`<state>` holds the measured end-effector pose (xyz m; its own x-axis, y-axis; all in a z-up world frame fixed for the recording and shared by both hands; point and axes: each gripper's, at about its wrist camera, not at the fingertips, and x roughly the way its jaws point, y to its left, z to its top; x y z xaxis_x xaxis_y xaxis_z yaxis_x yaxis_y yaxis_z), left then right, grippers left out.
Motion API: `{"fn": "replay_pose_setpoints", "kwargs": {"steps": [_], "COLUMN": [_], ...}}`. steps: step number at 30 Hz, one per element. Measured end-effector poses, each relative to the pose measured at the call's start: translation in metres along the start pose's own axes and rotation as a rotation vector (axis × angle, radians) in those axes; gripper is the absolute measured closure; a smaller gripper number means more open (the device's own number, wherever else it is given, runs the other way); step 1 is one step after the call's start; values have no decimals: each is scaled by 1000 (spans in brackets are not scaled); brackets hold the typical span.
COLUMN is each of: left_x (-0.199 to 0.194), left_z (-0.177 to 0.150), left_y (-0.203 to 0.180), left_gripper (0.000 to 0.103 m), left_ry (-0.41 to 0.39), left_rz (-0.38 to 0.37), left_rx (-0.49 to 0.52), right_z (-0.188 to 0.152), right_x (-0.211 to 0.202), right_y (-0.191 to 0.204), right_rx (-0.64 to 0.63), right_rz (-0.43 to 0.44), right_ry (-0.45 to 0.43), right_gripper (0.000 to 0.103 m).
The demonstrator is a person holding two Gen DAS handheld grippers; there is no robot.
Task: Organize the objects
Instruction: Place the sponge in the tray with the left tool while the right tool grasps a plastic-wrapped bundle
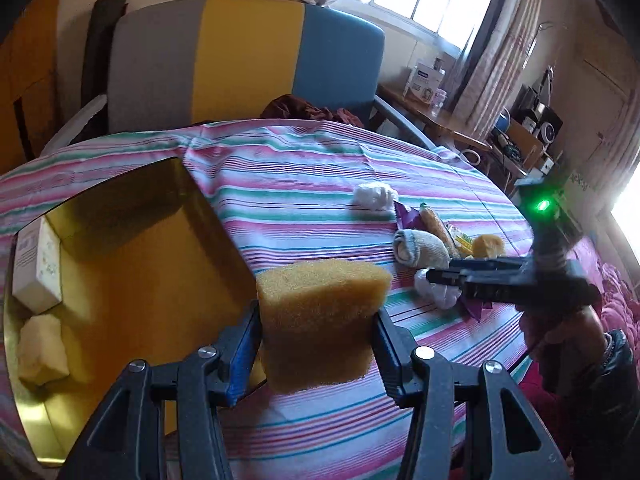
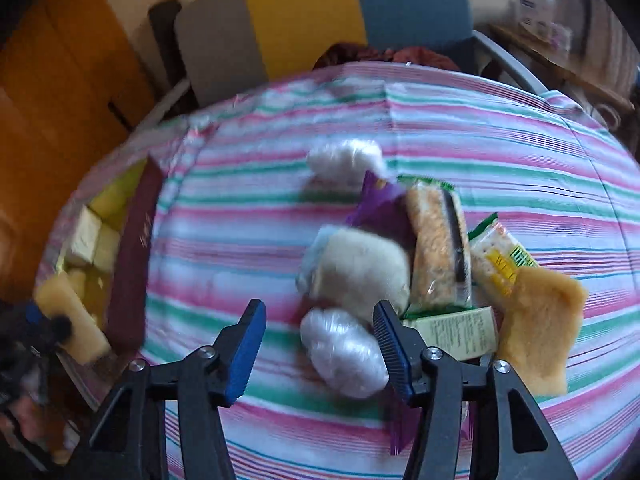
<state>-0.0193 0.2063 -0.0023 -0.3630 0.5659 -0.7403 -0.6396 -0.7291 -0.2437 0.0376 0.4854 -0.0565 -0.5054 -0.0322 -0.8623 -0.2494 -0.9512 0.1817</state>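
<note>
My left gripper is shut on a yellow-brown sponge and holds it above the right wall of an open gold-lined box. The box holds a white carton and a pale sponge piece. My right gripper is open above a pile on the striped cloth, over a clear plastic wad. The pile has a rolled sock, snack packets, a second sponge and another white wad. The right gripper also shows in the left wrist view.
The striped tablecloth covers a round table. A grey, yellow and blue chair stands behind it. A wooden side table with boxes is at the back right. The box also shows in the right wrist view.
</note>
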Motion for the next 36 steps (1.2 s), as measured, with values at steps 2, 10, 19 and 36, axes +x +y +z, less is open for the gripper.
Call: {"fn": "replay_pose_setpoints", "kwargs": {"steps": [2,10,19,36], "left_x": [-10,-75,-121,-48], "left_z": [-4,-36,-69,-62], "left_y": [16,106,179,177], "left_gripper": [50,50,50,39], "left_ry": [-8,-47,-64,154], "left_rz": [6,168,324,366], "left_rx": [-41,-227,-380,-311], "right_z": [-5,-18,-17,-19], "right_x": [14,39,41,43], "right_y": [10,25,30,33], "right_rx": [-62,-206,-220,-230], "right_rz": [-41,-151,-162,-179], "right_ry": [54,106,112,103], "right_gripper": [51,71,70,69]}}
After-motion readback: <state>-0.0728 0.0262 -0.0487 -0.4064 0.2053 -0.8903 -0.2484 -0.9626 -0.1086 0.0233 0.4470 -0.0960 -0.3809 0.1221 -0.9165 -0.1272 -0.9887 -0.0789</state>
